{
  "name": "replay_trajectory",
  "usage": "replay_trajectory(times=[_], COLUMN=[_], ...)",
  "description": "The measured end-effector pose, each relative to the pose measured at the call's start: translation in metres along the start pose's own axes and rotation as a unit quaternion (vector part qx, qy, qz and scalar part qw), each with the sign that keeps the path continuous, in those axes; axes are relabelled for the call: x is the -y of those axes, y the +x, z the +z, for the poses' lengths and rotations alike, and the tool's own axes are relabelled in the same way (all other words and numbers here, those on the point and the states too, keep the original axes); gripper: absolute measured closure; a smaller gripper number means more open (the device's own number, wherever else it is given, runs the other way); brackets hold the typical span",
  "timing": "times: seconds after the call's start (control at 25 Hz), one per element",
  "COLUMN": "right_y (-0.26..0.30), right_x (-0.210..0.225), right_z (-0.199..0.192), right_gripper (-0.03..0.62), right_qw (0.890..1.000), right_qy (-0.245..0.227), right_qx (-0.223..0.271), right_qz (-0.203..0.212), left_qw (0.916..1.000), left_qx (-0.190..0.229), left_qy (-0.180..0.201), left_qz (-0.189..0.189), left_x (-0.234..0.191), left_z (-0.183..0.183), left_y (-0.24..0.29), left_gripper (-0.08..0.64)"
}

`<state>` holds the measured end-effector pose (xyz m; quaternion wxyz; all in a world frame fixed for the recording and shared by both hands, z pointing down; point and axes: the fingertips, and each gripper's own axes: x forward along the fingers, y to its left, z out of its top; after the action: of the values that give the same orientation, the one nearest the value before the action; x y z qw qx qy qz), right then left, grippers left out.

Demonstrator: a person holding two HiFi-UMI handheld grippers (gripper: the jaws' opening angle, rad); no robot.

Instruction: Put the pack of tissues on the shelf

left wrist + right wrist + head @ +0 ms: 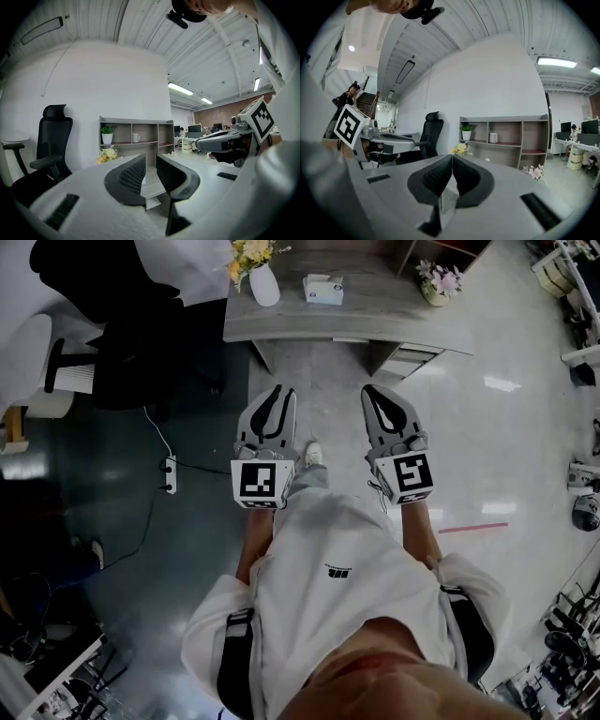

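Currently, the left gripper [277, 390] is held with its jaws slightly parted. A narrow gap is seen between them in the left gripper view [151, 161], and nothing is gripped or touched. The right gripper [368, 390] is held with its jaws brought together, meeting at the tips in the right gripper view [453, 159], with nothing caught between them.

Both grippers are carried side by side in front of the person's torso, a little apart. The jaws are pointed forward toward the table [375, 310] and the marker cubes are turned up to the head camera. The forearms are kept close to the body on either side, and the hands themselves are hidden beneath the grippers. Neither gripper has been brought to the table; both are held short of its near edge.

The pack of tissues [323, 289] is seen lying on the table top, well ahead of the grippers. It sits between a white vase of flowers [262, 282] on the left and a small flower pot [438, 284] on the right. The shelf [136, 136] is set against the white wall behind the table, and a potted plant [107, 135] and a mug [136, 138] are kept in its upper compartments. A black office chair [122, 334] is placed to the left of the table.
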<state>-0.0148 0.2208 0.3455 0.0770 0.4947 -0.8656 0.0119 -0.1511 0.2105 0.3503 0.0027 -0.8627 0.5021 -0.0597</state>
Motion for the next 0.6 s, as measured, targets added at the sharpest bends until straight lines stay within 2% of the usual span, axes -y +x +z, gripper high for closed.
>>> replay_trajectory(times=[0.28,0.6], right_y=[0.036,0.066], right_x=[0.008,0.016], right_z=[0.001,0.005], right_gripper=[0.566,0.565], right_qw=[1.000,0.999], right_qy=[0.004,0.011], right_qx=[-0.011,0.001], right_qz=[-0.017,-0.036], left_qw=[0.9999,0.9993], left_qx=[0.001,-0.003], left_qy=[0.000,0.001], left_qz=[-0.016,-0.039], left_x=[-0.029,-0.050], left_z=[0.000,-0.008], left_y=[0.031,0.059], left_gripper=[0.474,0.474])
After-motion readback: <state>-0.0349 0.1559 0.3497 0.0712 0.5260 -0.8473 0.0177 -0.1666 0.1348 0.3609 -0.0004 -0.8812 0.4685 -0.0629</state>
